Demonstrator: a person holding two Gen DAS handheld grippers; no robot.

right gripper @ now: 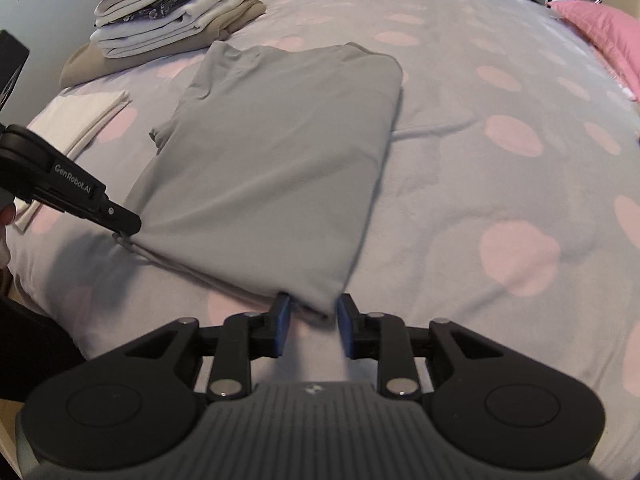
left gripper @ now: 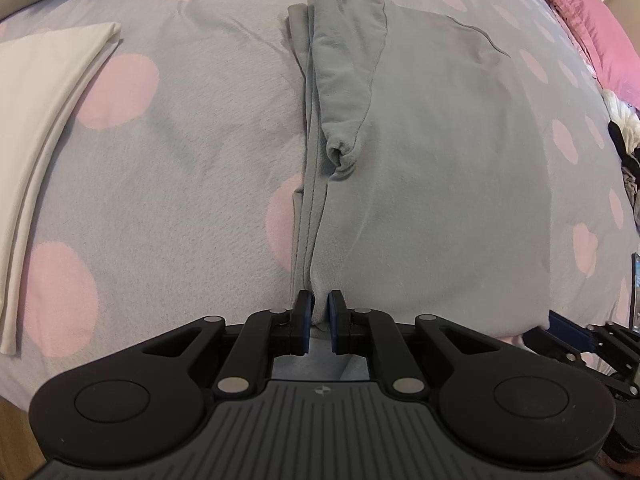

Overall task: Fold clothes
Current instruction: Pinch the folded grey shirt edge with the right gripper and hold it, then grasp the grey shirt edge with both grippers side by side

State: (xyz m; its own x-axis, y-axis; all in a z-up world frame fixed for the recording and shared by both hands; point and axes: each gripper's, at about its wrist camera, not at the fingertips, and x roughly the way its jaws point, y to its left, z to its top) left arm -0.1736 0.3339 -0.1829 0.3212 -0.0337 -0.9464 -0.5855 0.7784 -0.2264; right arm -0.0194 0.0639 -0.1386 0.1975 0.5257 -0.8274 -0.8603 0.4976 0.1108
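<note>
A grey garment [left gripper: 440, 160] lies folded lengthwise on the bed, with a sleeve [left gripper: 344, 92] laid along its left edge. My left gripper [left gripper: 319, 298] is shut on the near hem at the left corner. The right wrist view shows the same gripper [right gripper: 126, 226] pinching that corner of the garment [right gripper: 280, 152]. My right gripper [right gripper: 314, 301] is at the near right corner. Its jaws stand a little apart, with the cloth tip lying loose between the pads. It also shows at the right edge of the left wrist view [left gripper: 576, 336].
The bedspread [right gripper: 480, 160] is pale lilac with pink dots. A folded white cloth [left gripper: 52, 120] lies left of the garment. A stack of folded clothes [right gripper: 176, 12] sits at the far left. A pink pillow [right gripper: 600, 28] is at the far right, with dark loose clothes [left gripper: 628, 140] near it.
</note>
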